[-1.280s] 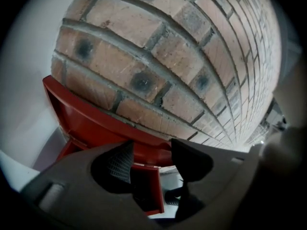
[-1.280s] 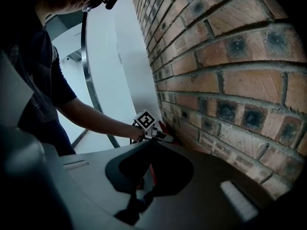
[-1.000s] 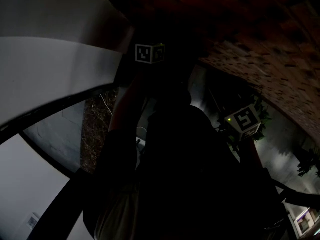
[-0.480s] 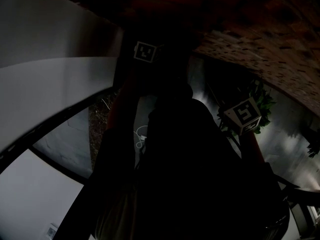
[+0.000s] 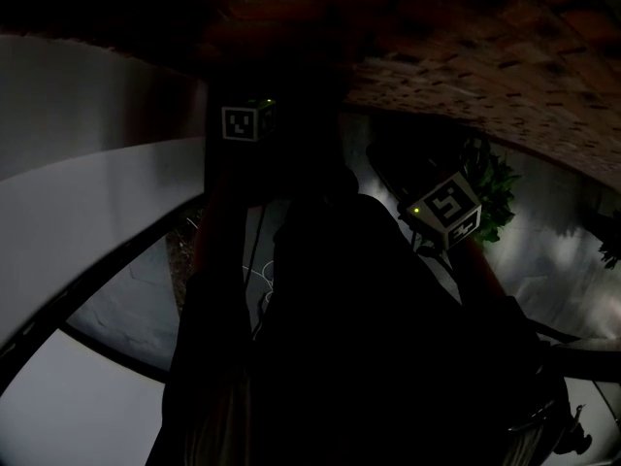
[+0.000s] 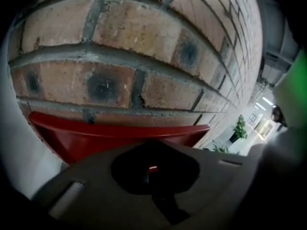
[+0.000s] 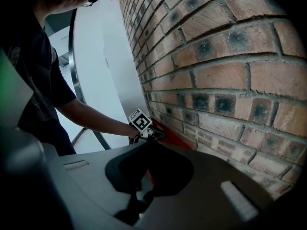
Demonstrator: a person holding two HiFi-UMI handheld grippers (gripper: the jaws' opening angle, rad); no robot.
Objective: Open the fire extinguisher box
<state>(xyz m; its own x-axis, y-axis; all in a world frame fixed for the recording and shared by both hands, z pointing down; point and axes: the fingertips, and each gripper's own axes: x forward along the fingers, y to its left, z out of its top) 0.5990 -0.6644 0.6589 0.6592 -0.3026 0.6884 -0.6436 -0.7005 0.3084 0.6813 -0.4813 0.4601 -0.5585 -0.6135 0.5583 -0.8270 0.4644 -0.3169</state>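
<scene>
The red fire extinguisher box [image 6: 96,138] hangs on a brick wall [image 6: 144,56], and its top edge fills the left gripper view. My left gripper [image 6: 151,174] points at that edge. Its jaws have just closed and stand shut, with only a sliver of red showing at them. I cannot tell whether anything thin is pinched. In the right gripper view the left gripper [image 7: 162,134] has its tips at the red box [image 7: 175,138]. My right gripper [image 7: 144,183] hangs back along the wall, its dark jaws unreadable. The head view is very dark, showing only the left marker cube [image 5: 247,121] and the right marker cube [image 5: 446,209].
The brick wall [image 7: 230,80] runs close along the right gripper's side. A white curved panel [image 7: 100,80] stands beyond the box. A potted plant [image 5: 490,197] is down the corridor. A white cable [image 5: 267,275] lies on the floor below.
In the head view both marker cubes sit further left than a second ago and have rolled a little. The picture itself has shifted, with the white panel lower.
</scene>
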